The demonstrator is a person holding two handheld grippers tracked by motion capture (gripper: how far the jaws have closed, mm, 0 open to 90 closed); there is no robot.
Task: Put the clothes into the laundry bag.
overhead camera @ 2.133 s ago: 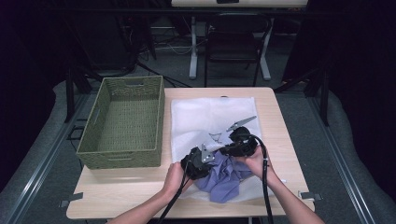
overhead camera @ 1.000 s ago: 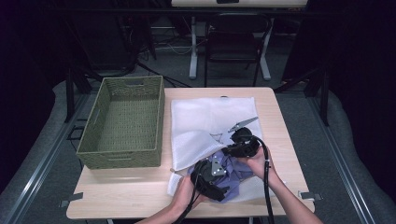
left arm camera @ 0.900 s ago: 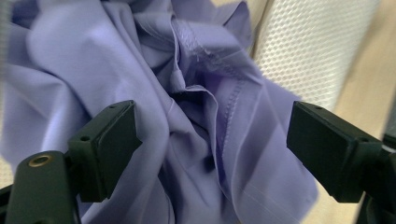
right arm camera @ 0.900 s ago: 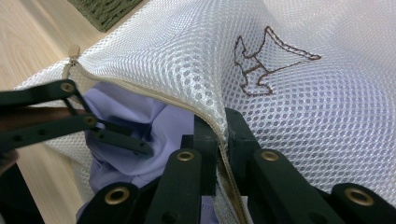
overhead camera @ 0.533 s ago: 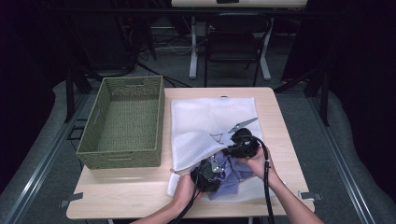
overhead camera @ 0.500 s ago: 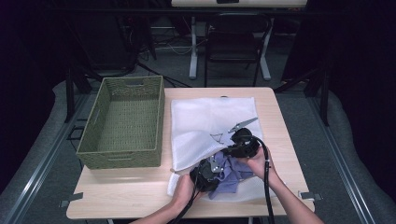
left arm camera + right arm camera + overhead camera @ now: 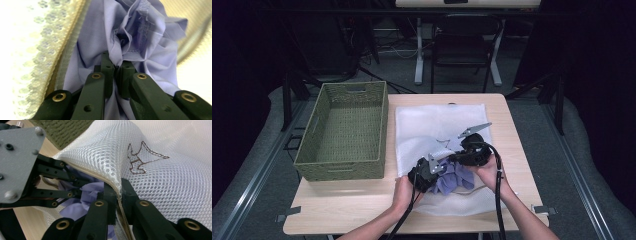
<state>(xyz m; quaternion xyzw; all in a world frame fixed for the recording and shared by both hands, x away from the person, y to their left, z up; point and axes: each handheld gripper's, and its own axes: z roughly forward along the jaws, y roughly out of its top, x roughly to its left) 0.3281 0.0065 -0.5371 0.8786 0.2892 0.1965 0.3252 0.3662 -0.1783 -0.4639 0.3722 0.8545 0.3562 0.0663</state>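
Our left tongs [image 7: 116, 68] are pinched tight on a bunched lavender cloth [image 7: 140, 37], seen at the centre of the left gripper view. Our right tongs [image 7: 118, 191] are clamped on the beige-trimmed edge of a white mesh bag [image 7: 162, 177], lifting it so the cloth shows beneath, at lower centre of the right gripper view. In the high view, both tongs meet at lower centre of the frame, the left tongs [image 7: 426, 172] and right tongs [image 7: 460, 156] close together over the cloth [image 7: 451, 179], which sits at the bag's [image 7: 437, 120] near edge on the bench [image 7: 337, 210]. A green woven basket [image 7: 346, 131] stands at centre left.
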